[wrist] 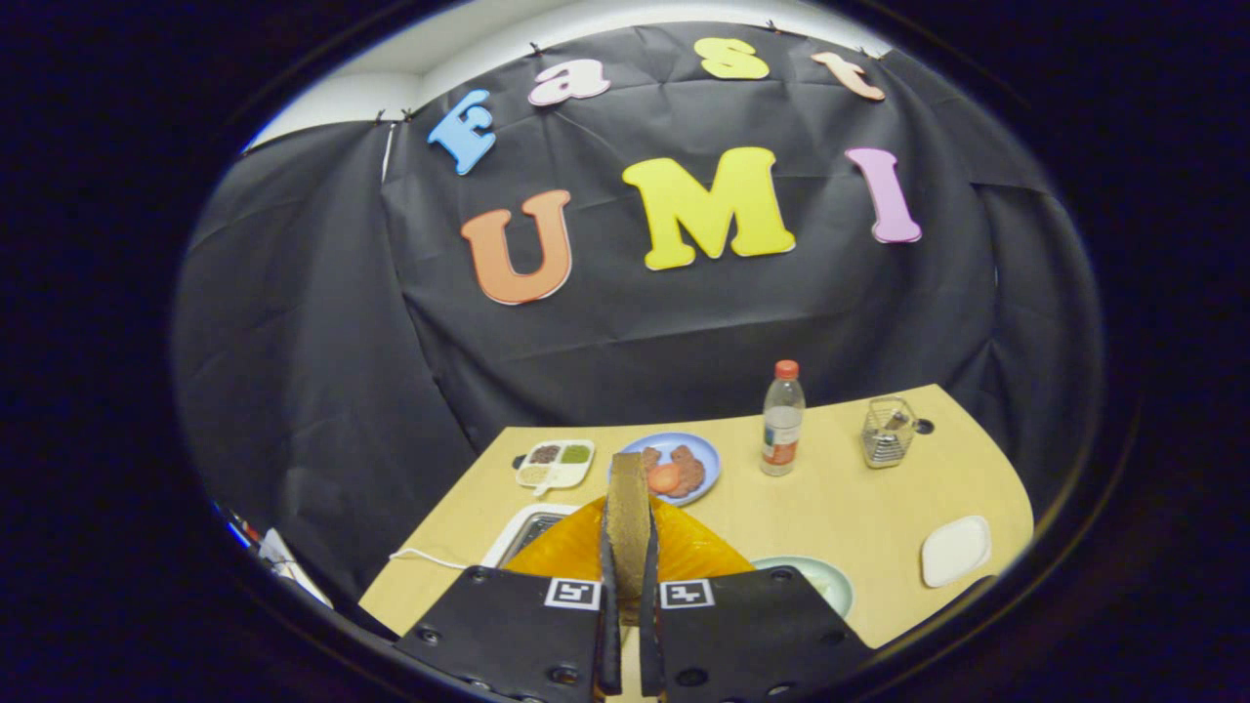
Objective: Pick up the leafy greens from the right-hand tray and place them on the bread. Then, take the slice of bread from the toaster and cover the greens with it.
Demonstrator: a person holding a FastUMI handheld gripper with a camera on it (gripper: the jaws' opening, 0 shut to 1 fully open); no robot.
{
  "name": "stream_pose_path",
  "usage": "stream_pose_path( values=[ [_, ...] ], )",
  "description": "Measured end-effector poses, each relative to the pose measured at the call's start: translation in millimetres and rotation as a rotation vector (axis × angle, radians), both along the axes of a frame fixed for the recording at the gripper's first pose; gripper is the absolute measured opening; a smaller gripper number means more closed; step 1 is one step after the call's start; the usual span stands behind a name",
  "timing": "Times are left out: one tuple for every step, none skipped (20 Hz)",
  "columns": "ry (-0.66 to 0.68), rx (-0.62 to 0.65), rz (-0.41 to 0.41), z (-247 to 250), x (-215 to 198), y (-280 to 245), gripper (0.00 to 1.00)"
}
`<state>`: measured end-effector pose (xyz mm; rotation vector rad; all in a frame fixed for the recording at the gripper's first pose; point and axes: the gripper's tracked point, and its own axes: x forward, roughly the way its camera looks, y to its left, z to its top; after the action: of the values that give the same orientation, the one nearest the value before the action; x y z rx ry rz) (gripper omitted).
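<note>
A black cloth wall point(322, 391) hangs in creased folds behind the scene, pinned along its top edge by small clips. Above the cloth, a pale wall or ceiling point(410, 68) shows as a bright band, catching the room's light. In front of the cloth stands a light wooden bench point(840, 508) with a rounded far corner and a small dark hole point(924, 427) near that corner. The cloth drops below the bench's near left edge into shadow.
</note>
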<state>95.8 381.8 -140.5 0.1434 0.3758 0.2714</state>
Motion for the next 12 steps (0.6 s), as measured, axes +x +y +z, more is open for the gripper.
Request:
stream_pose_path(
  values=[
    [0.01,-0.007,-0.015,-9.9,2.4,-11.2,0.08],
    [0.028,-0.013,-0.026,-21.4,4.7,-19.5,0.07],
    [0.047,-0.012,-0.033,-33.1,6.1,-25.0,0.07],
    [0.064,-0.013,-0.035,-45.1,7.4,-28.6,0.07],
    [0.08,-0.013,-0.034,-57.7,8.3,-31.5,0.07],
    [0.092,-0.013,-0.031,-69.8,9.3,-33.2,0.07],
    [0.106,-0.015,-0.027,-82.4,9.9,-34.3,0.07],
    [0.122,-0.02,-0.023,-96.0,9.7,-35.9,0.07],
    [0.139,-0.012,-0.016,-109.0,10.5,-35.3,0.07],
    [0.157,0.002,-0.01,-121.0,10.3,-34.9,0.08],
    [0.172,0.021,-0.004,-131.3,10.5,-34.4,0.08],
    [0.18,0.044,-0.004,-137.8,10.3,-34.8,0.08]
  ],
)
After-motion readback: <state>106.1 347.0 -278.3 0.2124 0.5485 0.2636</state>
